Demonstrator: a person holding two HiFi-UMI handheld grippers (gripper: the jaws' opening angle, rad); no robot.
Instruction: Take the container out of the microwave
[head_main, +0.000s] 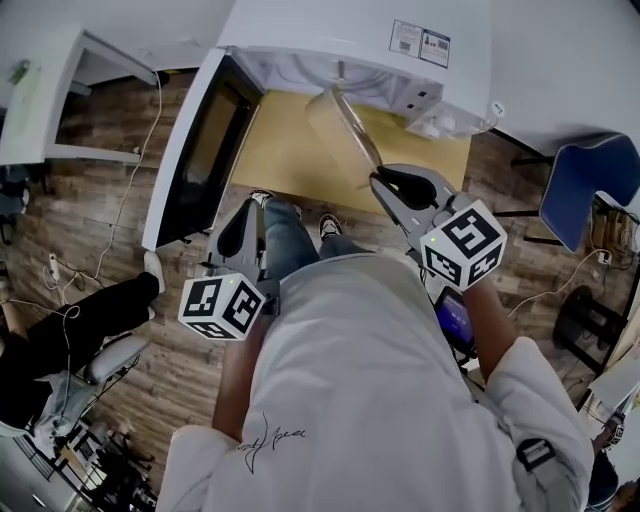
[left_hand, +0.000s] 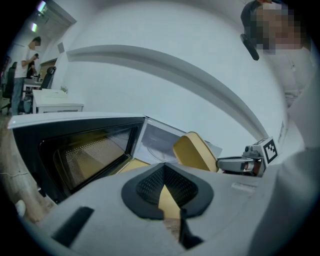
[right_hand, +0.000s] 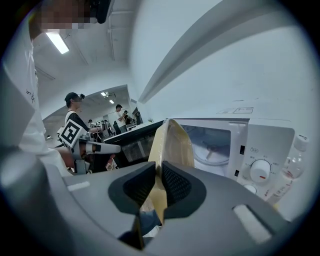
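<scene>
A translucent yellowish container (head_main: 345, 125) hangs tilted on its edge in front of the white microwave (head_main: 350, 40). My right gripper (head_main: 385, 180) is shut on its rim, and in the right gripper view the container (right_hand: 172, 145) stands between the pads. The microwave's door (head_main: 200, 150) swings open to the left. My left gripper (head_main: 245, 215) is lower left, apart from the container, with its jaws together and nothing between them. The left gripper view shows the container (left_hand: 195, 152) and my right gripper (left_hand: 240, 164) ahead to the right, beside the open door (left_hand: 85, 155).
A yellow table (head_main: 290, 160) lies below the microwave. A blue chair (head_main: 585, 185) stands at the right and a white desk (head_main: 40, 90) at the upper left. A seated person (head_main: 90, 320) and cables are on the wood floor at the left.
</scene>
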